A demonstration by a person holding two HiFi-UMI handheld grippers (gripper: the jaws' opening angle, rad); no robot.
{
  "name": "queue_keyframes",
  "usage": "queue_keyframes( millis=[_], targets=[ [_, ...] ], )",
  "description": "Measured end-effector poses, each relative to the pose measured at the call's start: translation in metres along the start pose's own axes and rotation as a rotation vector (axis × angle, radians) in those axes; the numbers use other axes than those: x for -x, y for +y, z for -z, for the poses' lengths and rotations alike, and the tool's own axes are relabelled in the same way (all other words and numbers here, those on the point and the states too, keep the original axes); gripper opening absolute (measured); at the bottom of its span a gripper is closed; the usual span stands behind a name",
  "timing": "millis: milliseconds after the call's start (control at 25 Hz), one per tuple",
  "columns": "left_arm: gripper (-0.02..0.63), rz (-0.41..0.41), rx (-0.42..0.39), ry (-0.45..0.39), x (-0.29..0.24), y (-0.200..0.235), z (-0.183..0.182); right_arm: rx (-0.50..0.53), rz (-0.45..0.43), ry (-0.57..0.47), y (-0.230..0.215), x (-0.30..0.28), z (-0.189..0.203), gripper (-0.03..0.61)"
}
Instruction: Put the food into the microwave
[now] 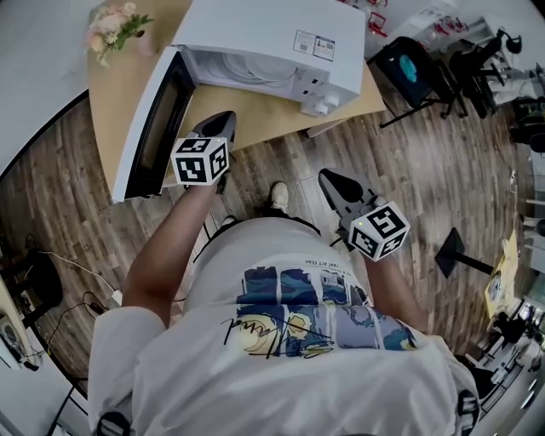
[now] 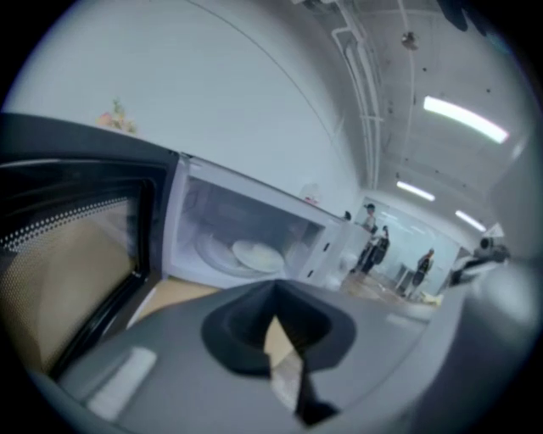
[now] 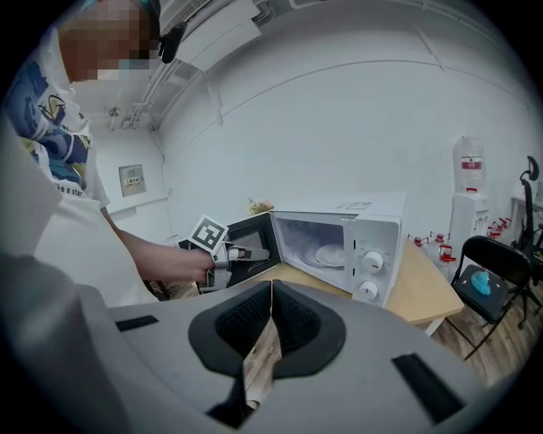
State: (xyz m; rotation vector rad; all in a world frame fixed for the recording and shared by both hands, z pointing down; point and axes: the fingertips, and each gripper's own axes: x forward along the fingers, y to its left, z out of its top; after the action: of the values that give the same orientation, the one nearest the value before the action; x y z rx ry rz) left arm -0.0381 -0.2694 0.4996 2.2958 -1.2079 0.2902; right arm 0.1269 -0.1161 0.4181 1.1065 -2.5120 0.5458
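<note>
1 plate sits in microwave, beyond closed left gripper and right gripper.

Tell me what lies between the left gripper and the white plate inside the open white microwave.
Just a bare strip of light wooden tabletop separates the left gripper from the white plate; the left gripper view shows it.

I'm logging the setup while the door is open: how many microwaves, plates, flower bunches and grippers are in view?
Microwave: 1
Plate, inside the microwave: 1
Flower bunch: 1
Grippers, left gripper and right gripper: 2
Total: 5
</note>
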Motion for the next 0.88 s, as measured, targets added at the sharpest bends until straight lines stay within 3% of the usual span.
queue_keyframes(
  millis=[480, 880],
  targets=[
    [0.008, 0.252, -0.018, 0.023, 0.094, -0.040, 0.021, -0.010, 0.048, -0.020, 0.072, 0.000, 0.015, 0.008],
    [0.008, 0.323, -0.068, 0.030, 0.156, -0.044, 0.039, -0.006, 0.068, -0.026, 0.117, -0.009, 0.026, 0.008]
  ],
)
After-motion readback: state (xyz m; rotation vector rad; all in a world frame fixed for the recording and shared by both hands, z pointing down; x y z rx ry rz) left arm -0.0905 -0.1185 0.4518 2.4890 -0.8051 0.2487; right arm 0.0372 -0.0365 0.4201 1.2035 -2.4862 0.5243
